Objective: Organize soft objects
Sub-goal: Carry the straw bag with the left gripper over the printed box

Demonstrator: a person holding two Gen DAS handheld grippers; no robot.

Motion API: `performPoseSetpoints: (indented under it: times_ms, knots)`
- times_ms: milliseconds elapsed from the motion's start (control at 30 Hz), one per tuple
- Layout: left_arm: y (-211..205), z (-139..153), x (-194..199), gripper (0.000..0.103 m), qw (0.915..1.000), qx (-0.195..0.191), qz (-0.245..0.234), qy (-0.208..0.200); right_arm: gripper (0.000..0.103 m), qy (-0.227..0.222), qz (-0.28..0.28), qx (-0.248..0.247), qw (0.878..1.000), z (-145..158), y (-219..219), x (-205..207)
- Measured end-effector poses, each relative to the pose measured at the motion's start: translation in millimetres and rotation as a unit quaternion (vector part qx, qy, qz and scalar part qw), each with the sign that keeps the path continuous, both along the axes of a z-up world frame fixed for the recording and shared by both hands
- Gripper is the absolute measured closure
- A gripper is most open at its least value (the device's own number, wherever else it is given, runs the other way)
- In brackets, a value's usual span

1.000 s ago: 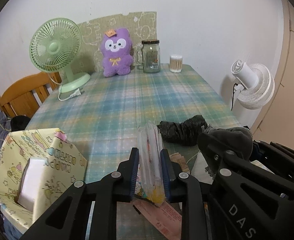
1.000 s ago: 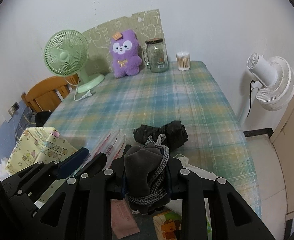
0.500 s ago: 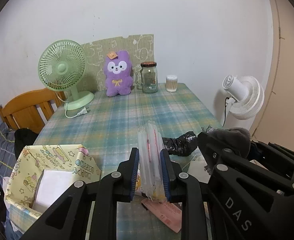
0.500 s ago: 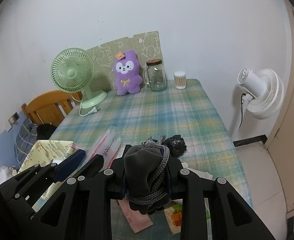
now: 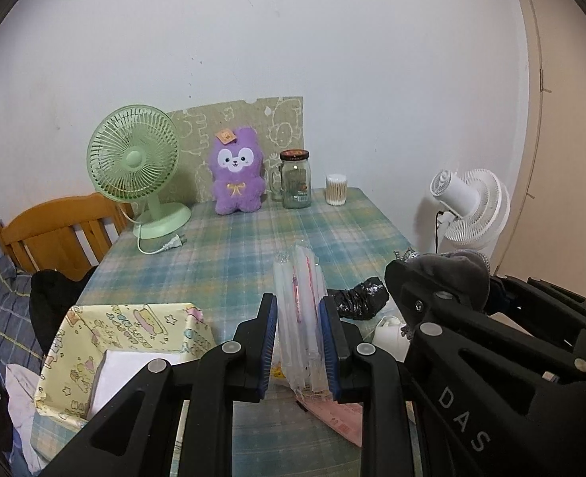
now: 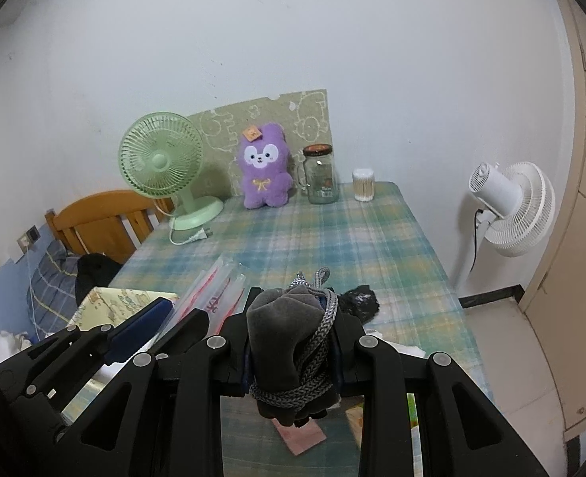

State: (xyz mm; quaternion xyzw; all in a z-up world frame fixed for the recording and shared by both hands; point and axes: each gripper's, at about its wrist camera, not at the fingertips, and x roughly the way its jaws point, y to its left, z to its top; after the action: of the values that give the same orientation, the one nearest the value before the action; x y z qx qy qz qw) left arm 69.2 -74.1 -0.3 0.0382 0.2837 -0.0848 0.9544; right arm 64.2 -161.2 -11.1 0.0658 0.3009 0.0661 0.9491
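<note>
My left gripper (image 5: 297, 301) is shut on a clear plastic packet (image 5: 297, 274) with red print, which stands upright between the blue pads. The packet (image 6: 217, 286) also shows at the left of the right wrist view. My right gripper (image 6: 293, 302) is shut on a grey soft pouch (image 6: 279, 330) wrapped with a braided grey cord. That pouch (image 5: 458, 274) sticks up from the right gripper in the left wrist view. Both grippers hang side by side above the near end of the plaid-covered table (image 5: 233, 246). A crumpled black bag (image 5: 358, 298) lies on the cloth just beyond them.
A yellow patterned box (image 5: 125, 338) sits at the near left. At the far end stand a green fan (image 5: 133, 159), a purple plush (image 5: 237, 177), a glass jar (image 5: 296, 179) and a cotton-swab tub (image 5: 336, 190). A white fan (image 5: 472, 206) stands right of the table, a wooden chair (image 5: 54, 226) left.
Both grippers have risen and drawn back from the table, so more of the room shows. Each keeps its hold: packet in the left, pouch in the right.
</note>
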Motion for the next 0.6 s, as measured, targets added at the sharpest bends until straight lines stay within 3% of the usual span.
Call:
performPoseSetpoints:
  times_ms: [600]
  knots:
    - [55,13,0,0.082,0.9996,-0.008,0.018,-0.018,0.072,-0.018,0.017,0.012,1.000,14,57,5]
